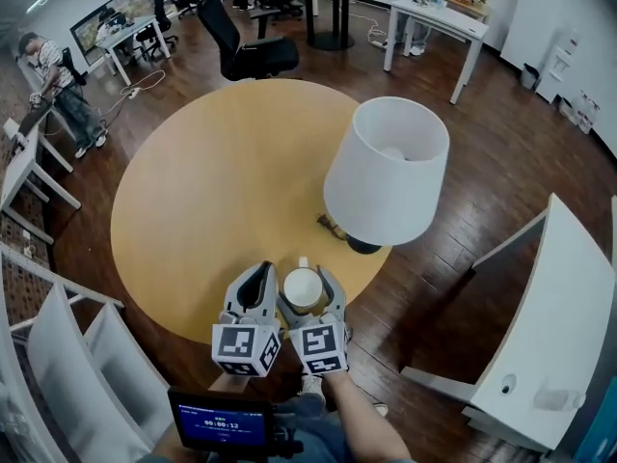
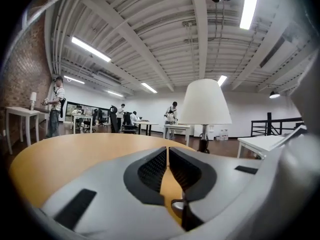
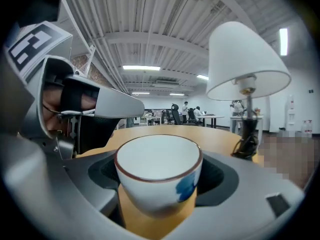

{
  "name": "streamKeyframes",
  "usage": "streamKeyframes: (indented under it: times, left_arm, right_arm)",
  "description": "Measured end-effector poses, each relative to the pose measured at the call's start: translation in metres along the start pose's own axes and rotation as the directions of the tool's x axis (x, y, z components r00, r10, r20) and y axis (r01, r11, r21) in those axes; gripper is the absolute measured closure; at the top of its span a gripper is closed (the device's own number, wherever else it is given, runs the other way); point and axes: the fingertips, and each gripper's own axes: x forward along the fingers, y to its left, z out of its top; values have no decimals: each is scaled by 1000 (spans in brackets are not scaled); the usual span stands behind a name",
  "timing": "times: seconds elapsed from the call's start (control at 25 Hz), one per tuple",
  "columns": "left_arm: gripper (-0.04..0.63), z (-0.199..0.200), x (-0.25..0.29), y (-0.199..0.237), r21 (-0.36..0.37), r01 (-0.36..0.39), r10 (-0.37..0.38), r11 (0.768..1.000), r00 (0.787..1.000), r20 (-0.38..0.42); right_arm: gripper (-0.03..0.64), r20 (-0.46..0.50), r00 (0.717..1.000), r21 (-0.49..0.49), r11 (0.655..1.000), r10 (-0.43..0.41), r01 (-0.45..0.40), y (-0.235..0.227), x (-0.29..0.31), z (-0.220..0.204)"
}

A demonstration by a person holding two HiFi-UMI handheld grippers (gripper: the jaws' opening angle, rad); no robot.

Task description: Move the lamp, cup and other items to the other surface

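The right tool (image 1: 308, 283) is clamped on the white cup (image 3: 157, 176) — one pad on each side, likely so it won't slip when carried. The cup is near the lamp (image 1: 386, 172), on the person's side, at the desk (image 1: 212, 191) edge. The left tool (image 2: 168, 166), farther from the lamp, is pressed together — empty.

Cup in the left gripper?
No. The cup sits gripped between the jaws of the right gripper, while the left gripper is shut on nothing.
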Motion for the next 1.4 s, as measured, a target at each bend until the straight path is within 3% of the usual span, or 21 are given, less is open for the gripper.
streamKeyframes:
  times: [0.12,0.24,0.48,0.64,0.88,1.16,1.28,1.4]
  left_arm:
    - [568,-3,11,-45,7,70,-70,997,998,-2]
    - [568,-9,30,-97,17,187,-187,982,982,-1]
    - [568,-2,47,-204,40,373,-373,927,928,-5]
    - [568,-1,47,-275,49,479,-480,876,878,-7]
    - [568,-3,34,-388,41,619,-619,784,785,-21]
    - [568,-28,8,-532,39,759,-756,650,651,-72]
    - [568,-41,-3,-581,37,790,-786,612,612,-88]
    - [568,-52,-12,-619,36,809,-803,587,587,-104]
  right_arm:
    - [225,5,998,14,998,-66,66,-34,-30,-5]
    - [225,10,984,32,984,-177,177,-77,-62,-15]
    - [225,4,930,59,929,-367,366,-151,-142,-19]
    - [225,1,881,67,879,-473,472,-192,-200,-23]
    - [225,-9,781,75,779,-624,623,-249,-305,-35]
    - [225,-56,610,98,604,-790,791,-322,-452,-69]
    - [225,-74,556,105,548,-828,830,-346,-504,-87]
    - [225,-94,522,115,511,-848,852,-369,-544,-105]
